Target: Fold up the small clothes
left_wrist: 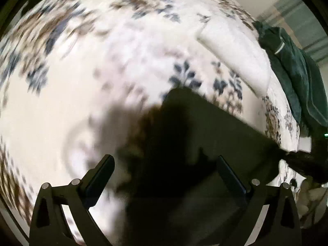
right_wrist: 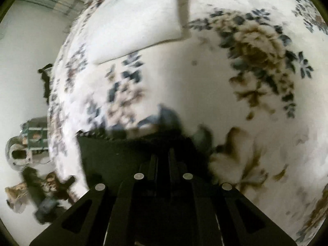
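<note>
Pinching the dark garment (right_wrist: 131, 151) in my right claw (right_wrist: 164, 153), fingers pressed together on its cloth, I keep my left claw (left_wrist: 164, 176) spread wide above the same piece, gripping nothing. It lies on the floral bedspread (left_wrist: 102, 71), near the white pillow (left_wrist: 235, 55). I judge it light, limp and not slippery — best taken at a corner or hem, since it will sag anywhere else. The bed's edge is close on one side, with another green garment (left_wrist: 295, 69) there; wide open quilt on the other.
</note>
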